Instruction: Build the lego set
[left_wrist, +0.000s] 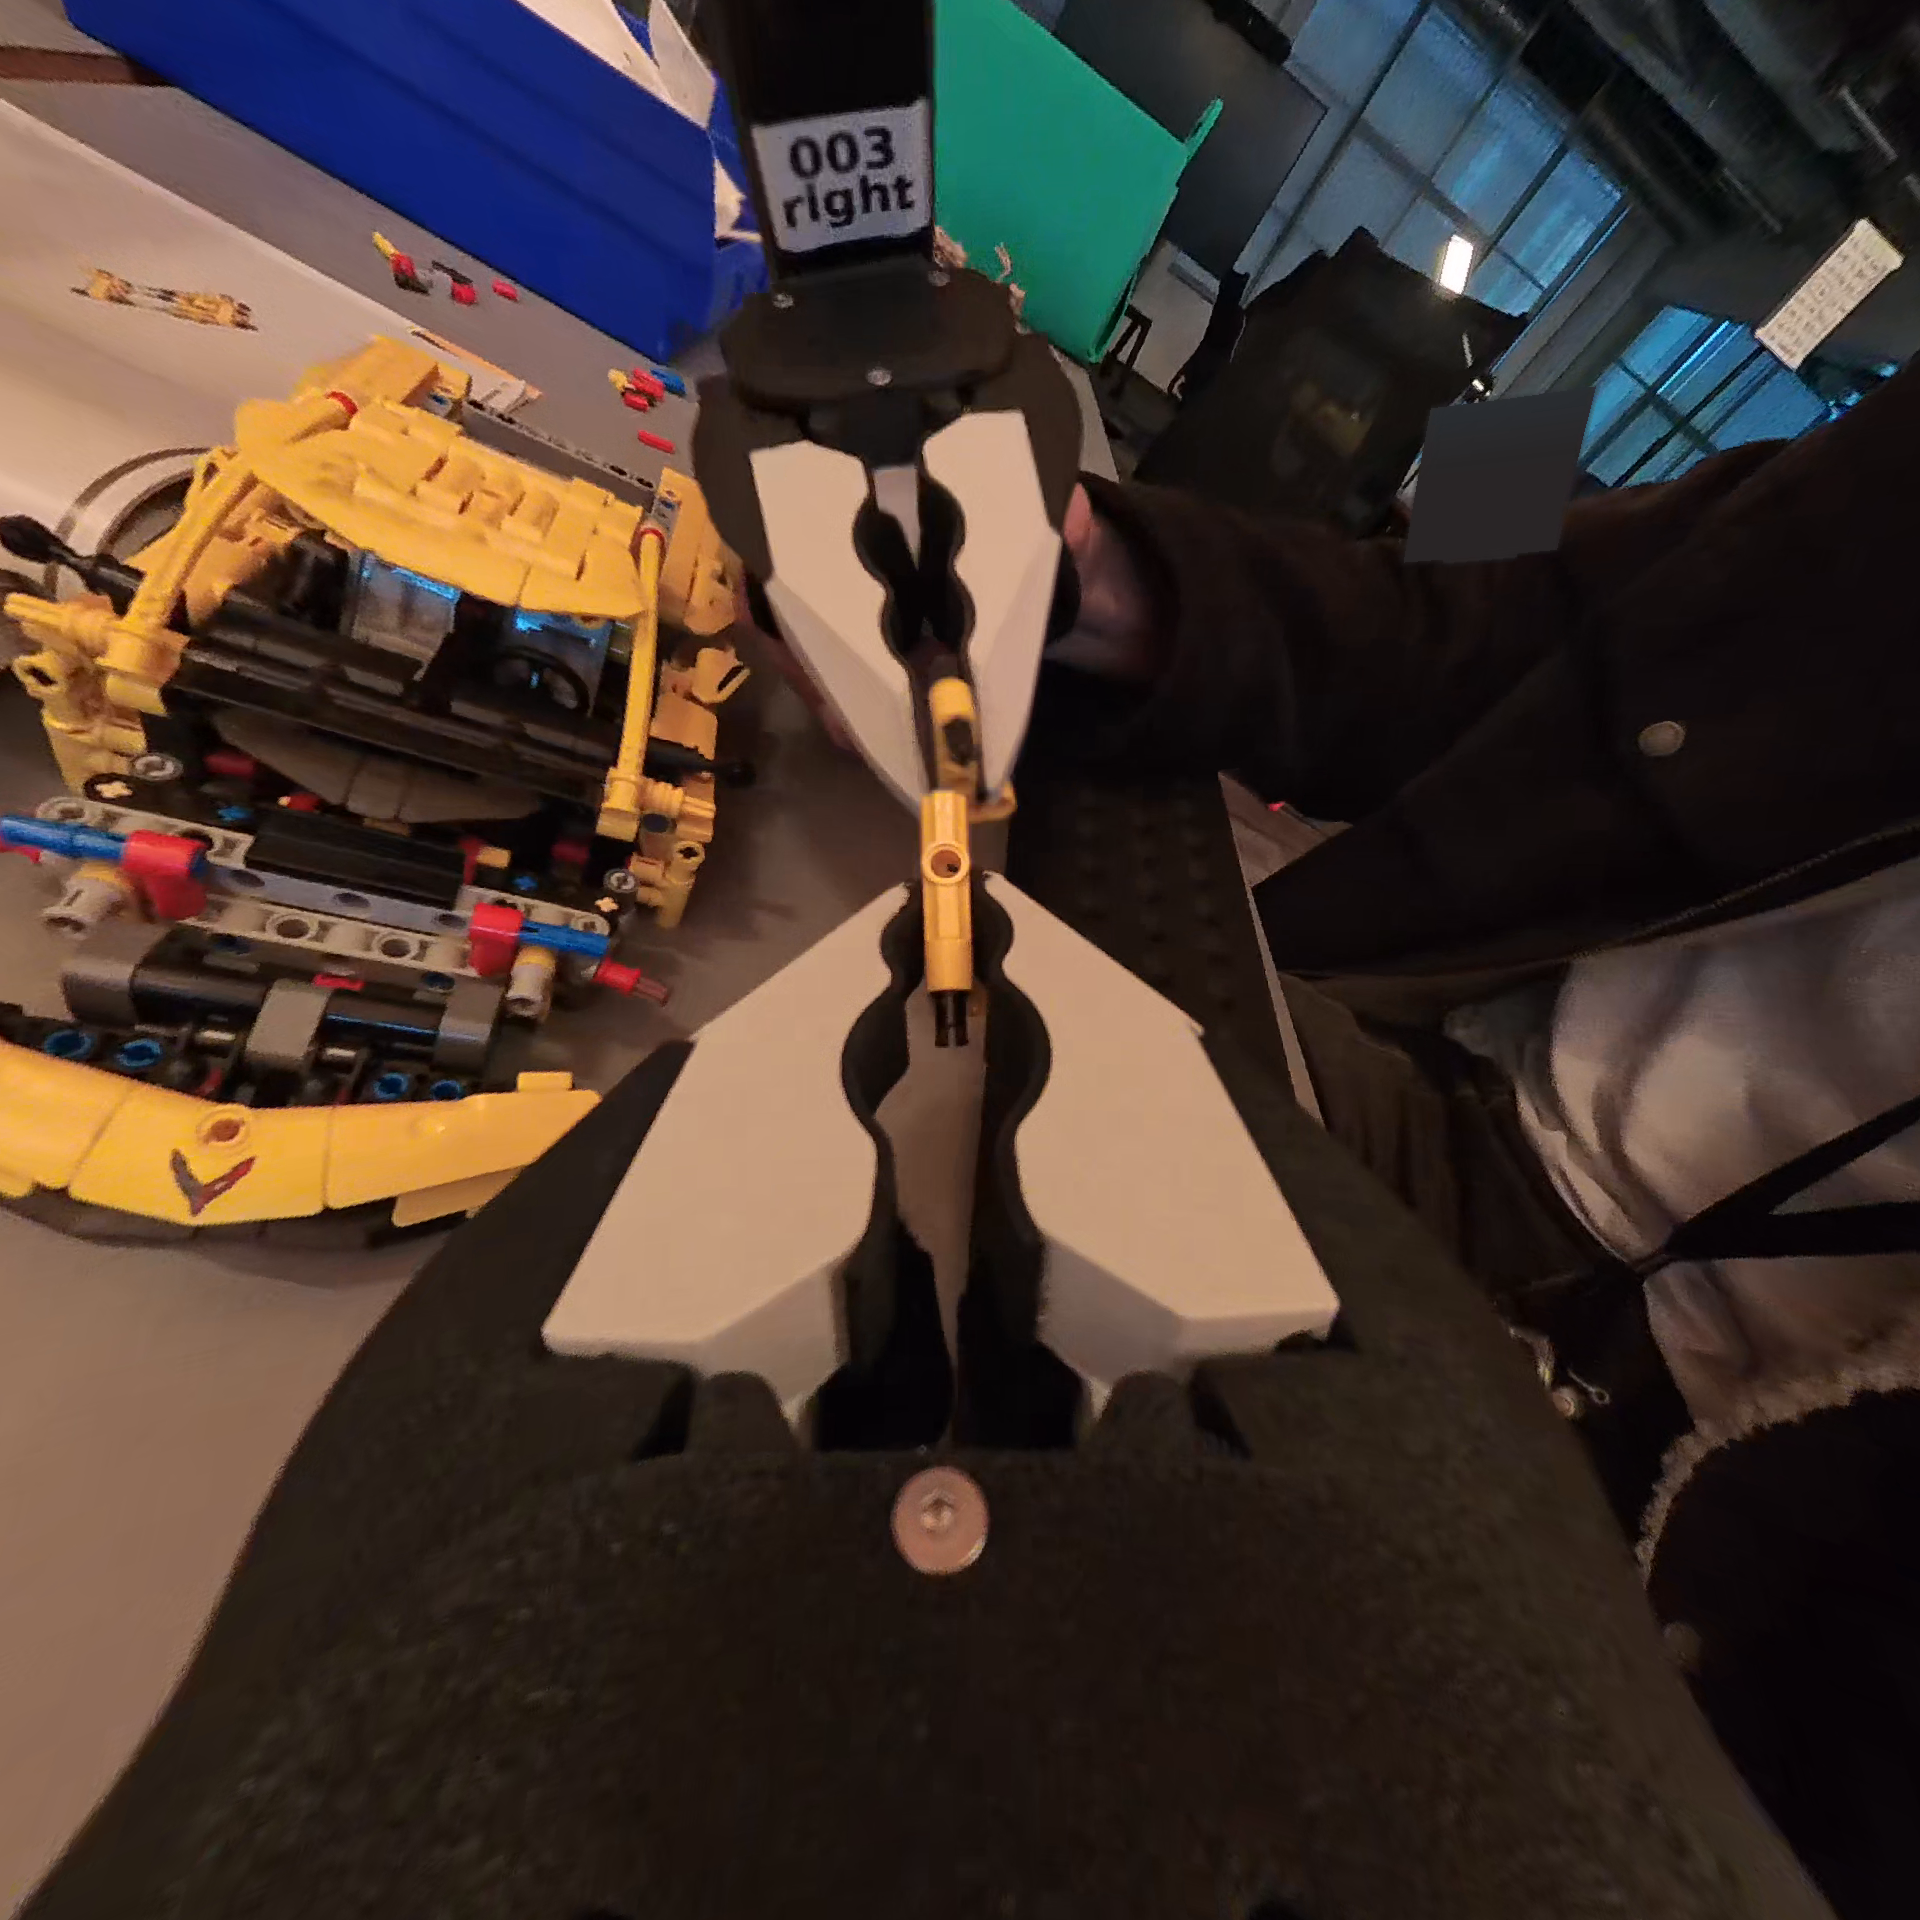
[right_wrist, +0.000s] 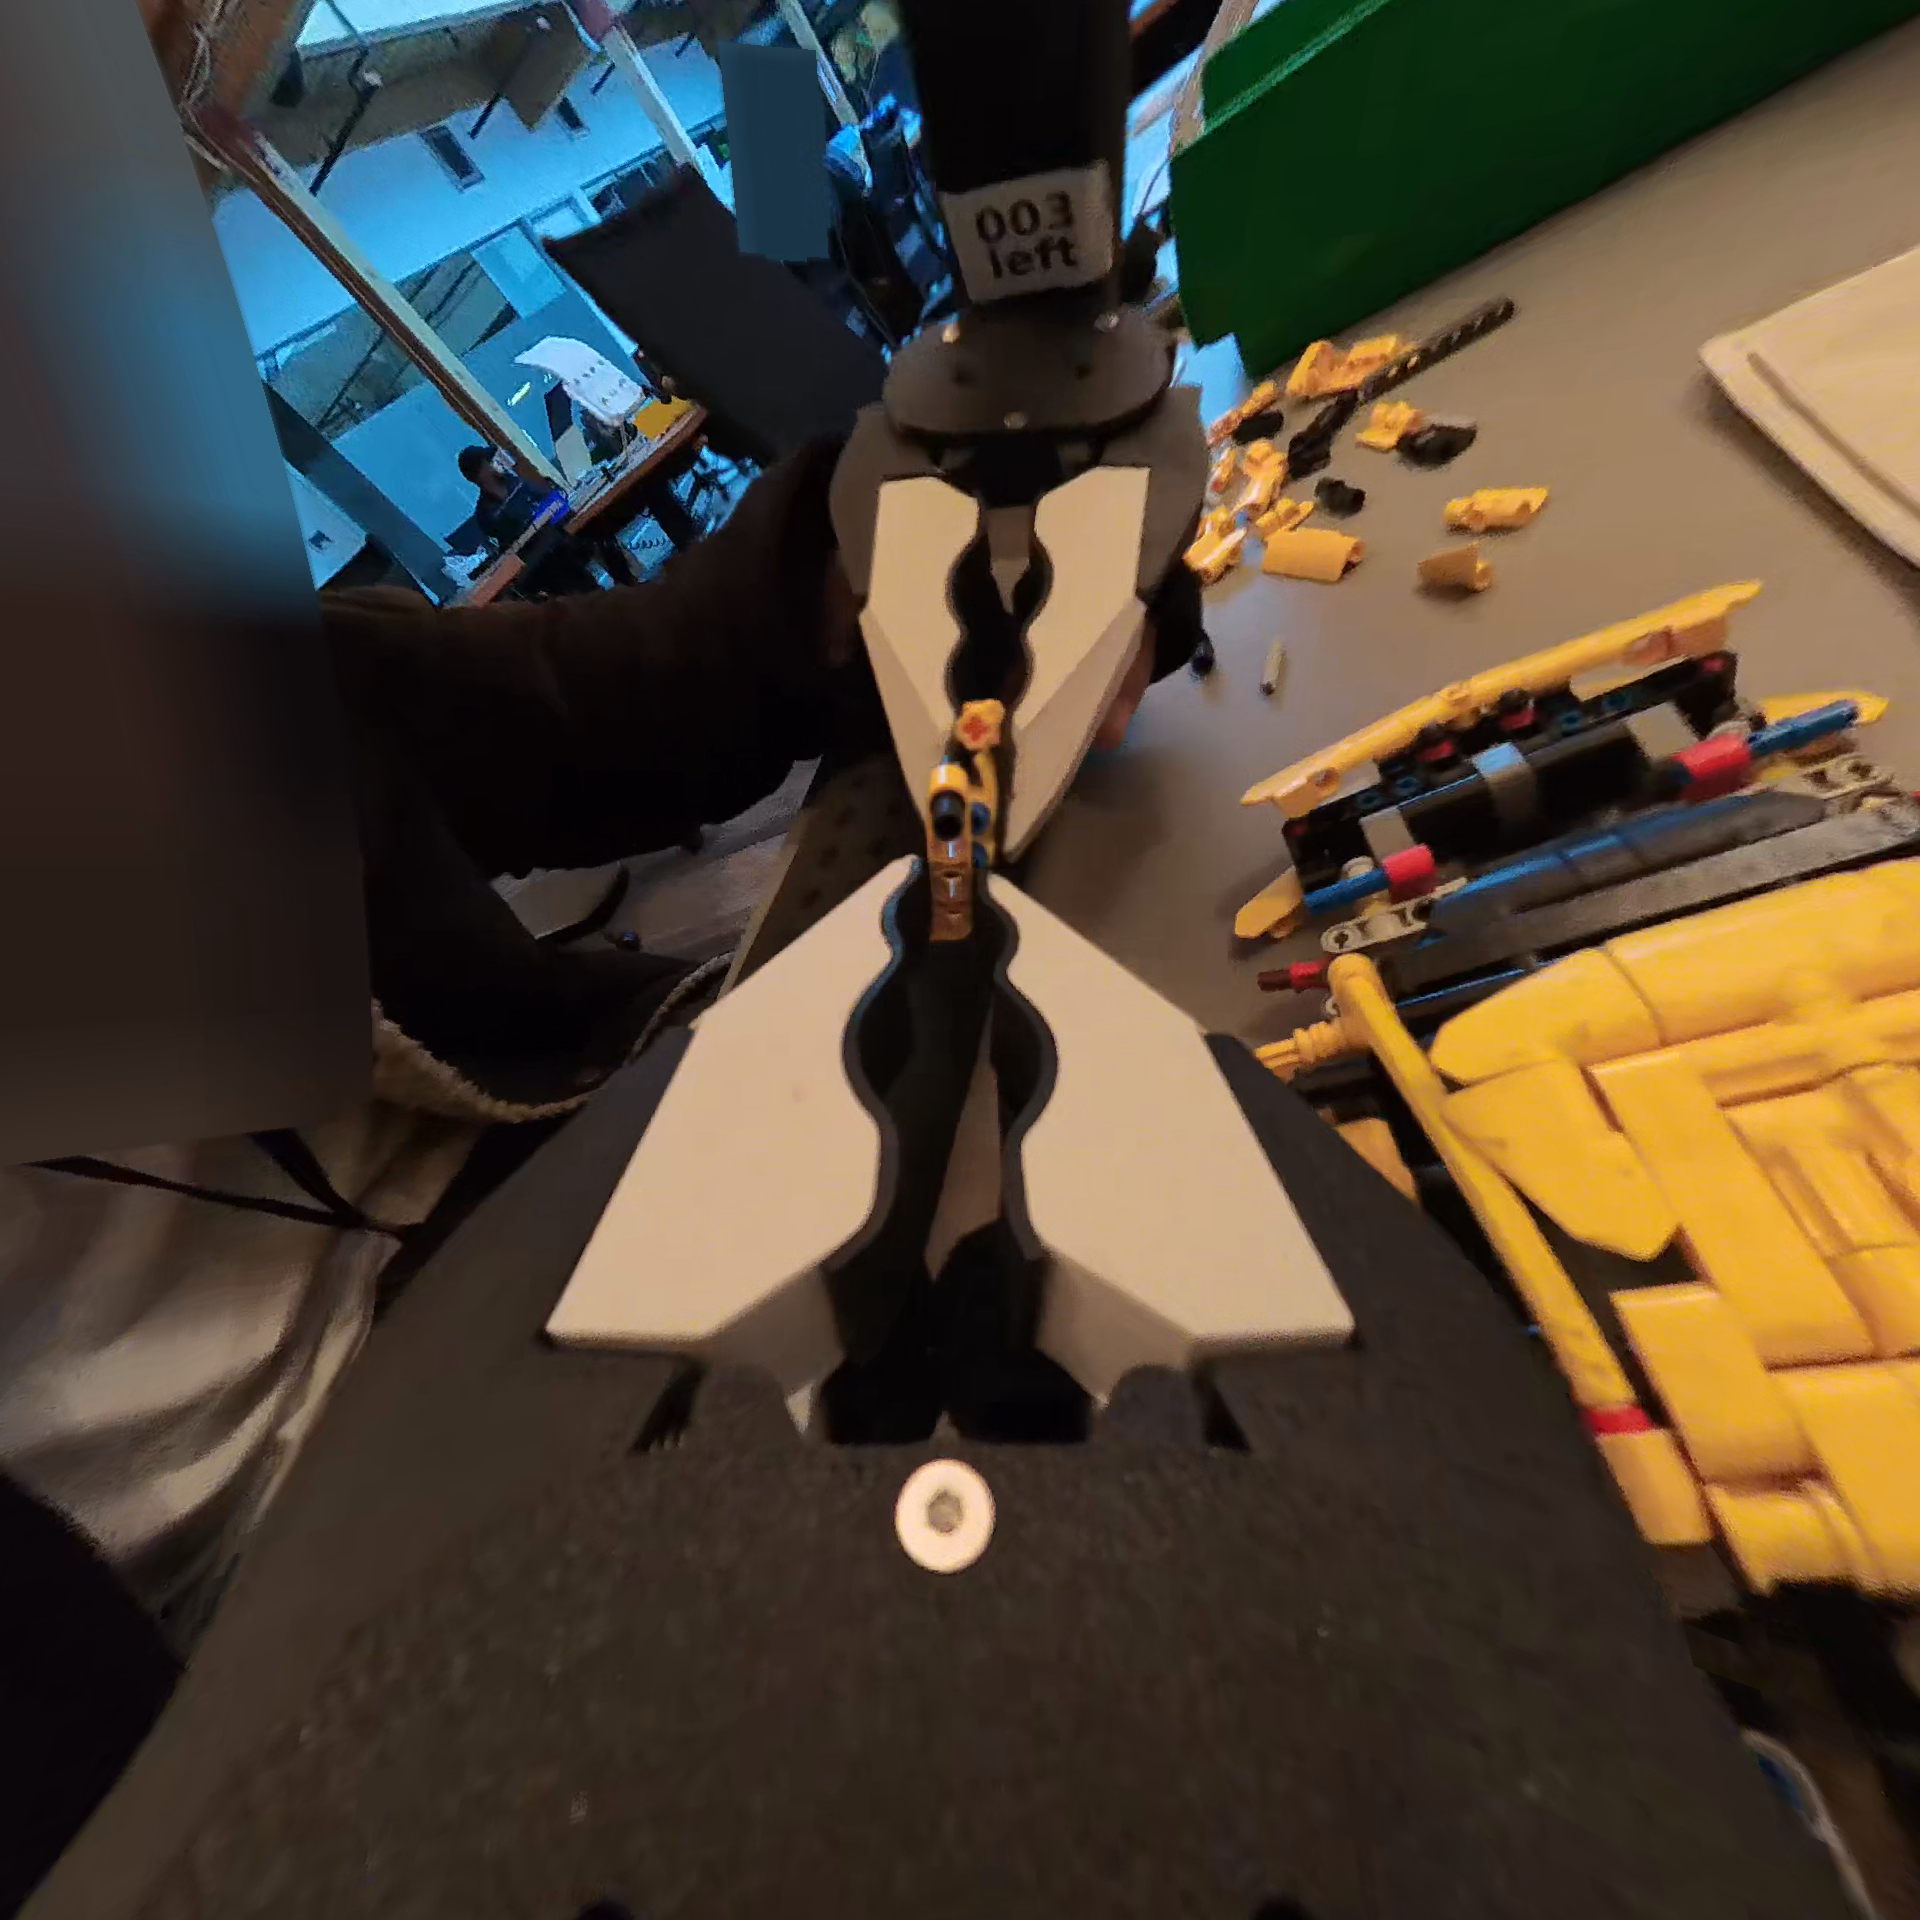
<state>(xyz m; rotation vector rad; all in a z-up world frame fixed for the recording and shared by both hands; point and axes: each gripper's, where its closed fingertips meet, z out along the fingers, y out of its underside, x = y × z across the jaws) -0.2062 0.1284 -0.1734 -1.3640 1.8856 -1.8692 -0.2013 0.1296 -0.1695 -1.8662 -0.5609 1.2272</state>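
Large open workshop or lab, tall windows (left_wrist: 1538, 177), grey worktable (right_wrist: 1621, 312), blue bin (left_wrist: 416, 125), distant desks (right_wrist: 613, 457)

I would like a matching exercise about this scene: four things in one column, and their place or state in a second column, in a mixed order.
Things:
1. left claw
2. yellow car model
3. blue bin
4. loose yellow and black pieces

Places or states:
A. scattered on the table beside the green bin
B. shut on a yellow connector
C. stands at the far edge of the table
D. partly built, resting on the table

Pairs: 1-B, 2-D, 3-C, 4-A
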